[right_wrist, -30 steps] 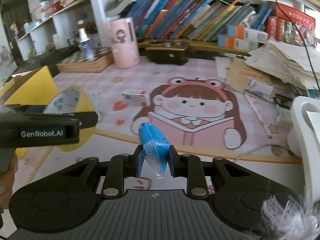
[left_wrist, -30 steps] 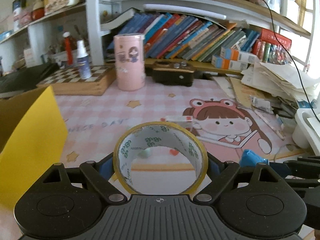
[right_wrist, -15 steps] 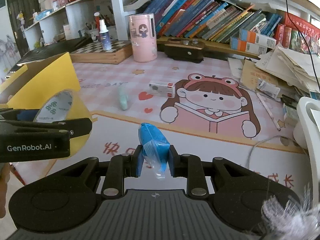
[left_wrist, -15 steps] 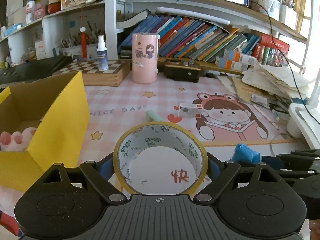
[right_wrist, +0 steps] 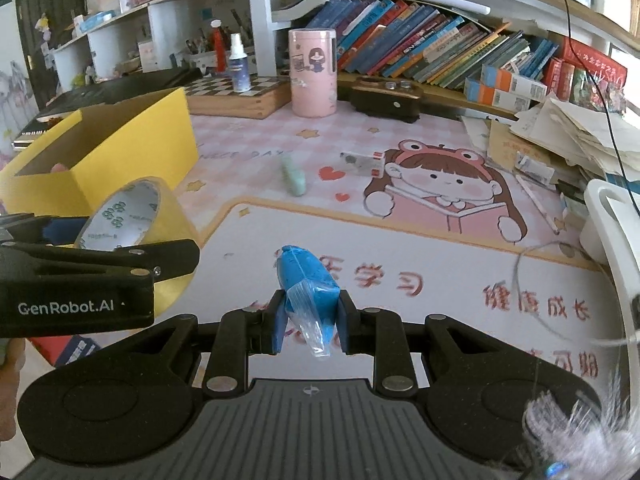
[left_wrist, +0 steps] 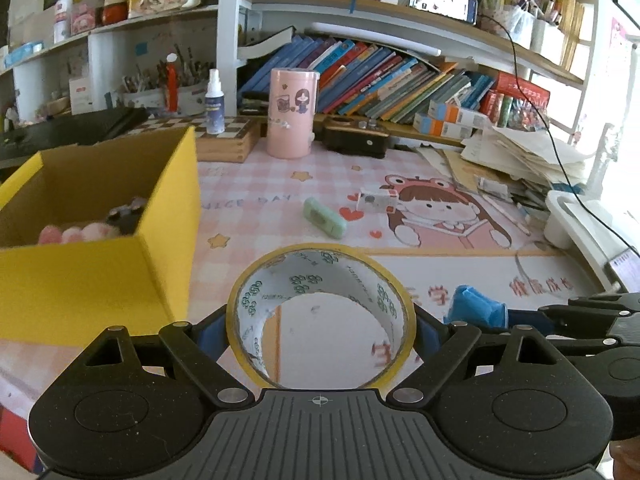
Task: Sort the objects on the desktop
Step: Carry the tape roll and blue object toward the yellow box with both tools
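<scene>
While both hands carry loads above the desk mat [left_wrist: 256,200], the step in hand looks like transport toward the yellow box [left_wrist: 132,264] at the left. Left gripper [left_wrist: 320,320] has its jaws spread wide and clamped on the tape roll [left_wrist: 320,276], roll standing on edge with the hole facing the camera. Right gripper [right_wrist: 308,312] is pinched tight on a blue wrapped packet [right_wrist: 306,280], clear film hanging off its lower end.

Next move, likely: bring each gripper over the box's open top, left one is nearer, then release; tape roll is wide so it needs a clear spot inside.

Yellow box is open-topped and holds pink plush-looking items plus something dark, blurred, can't say what exactly. Pink canister [left_wrist: 293,114] at the back is upright, contents not visible.

2 items lie loose on the mat: a green eraser-like bar [left_wrist: 324,217] and a small white box [left_wrist: 378,201], near each other, not touching.
</scene>
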The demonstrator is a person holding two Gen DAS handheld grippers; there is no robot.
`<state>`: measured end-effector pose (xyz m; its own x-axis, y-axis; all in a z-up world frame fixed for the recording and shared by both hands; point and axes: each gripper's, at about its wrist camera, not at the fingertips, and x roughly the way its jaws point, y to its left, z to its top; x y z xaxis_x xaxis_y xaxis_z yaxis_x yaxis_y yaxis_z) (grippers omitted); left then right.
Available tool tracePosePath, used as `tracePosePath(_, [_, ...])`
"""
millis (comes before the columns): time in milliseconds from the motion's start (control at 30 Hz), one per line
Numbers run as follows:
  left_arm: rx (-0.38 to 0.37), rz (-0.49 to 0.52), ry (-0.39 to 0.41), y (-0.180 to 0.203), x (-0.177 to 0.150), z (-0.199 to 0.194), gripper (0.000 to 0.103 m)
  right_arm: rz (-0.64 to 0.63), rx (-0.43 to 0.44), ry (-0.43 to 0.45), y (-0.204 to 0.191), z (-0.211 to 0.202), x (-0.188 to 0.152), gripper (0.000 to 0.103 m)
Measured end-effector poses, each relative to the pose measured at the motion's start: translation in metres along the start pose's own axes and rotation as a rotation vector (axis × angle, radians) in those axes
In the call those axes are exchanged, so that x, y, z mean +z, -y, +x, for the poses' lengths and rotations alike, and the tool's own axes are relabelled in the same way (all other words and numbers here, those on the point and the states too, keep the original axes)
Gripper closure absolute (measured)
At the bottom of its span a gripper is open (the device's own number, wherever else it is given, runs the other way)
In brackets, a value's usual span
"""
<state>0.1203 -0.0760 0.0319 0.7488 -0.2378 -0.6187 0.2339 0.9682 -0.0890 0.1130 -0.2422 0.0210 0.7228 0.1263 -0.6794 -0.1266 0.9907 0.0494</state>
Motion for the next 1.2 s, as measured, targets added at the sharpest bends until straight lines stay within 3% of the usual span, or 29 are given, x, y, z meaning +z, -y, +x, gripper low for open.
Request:
tracePosePath(467, [0.022,-0.028,-0.010,-0.061,-0.052,-0.071,0.014,0.007,0.017,-0.018,-0.086,-0.041,-0.047,0.080])
tracePosePath(967, [0.176,-0.135,-0.039,-0.130,-0.099,-0.126,0.014,-0.097,0.164,-0.068,-0.176,-0.045,-0.071,0.080])
tracePosePath(1200, [0.230,-0.181,-0.020,-0.149,-0.106,-0.143,0.014,-0.150,0.216,-0.070,-0.202,-0.044,-0.069,0.080])
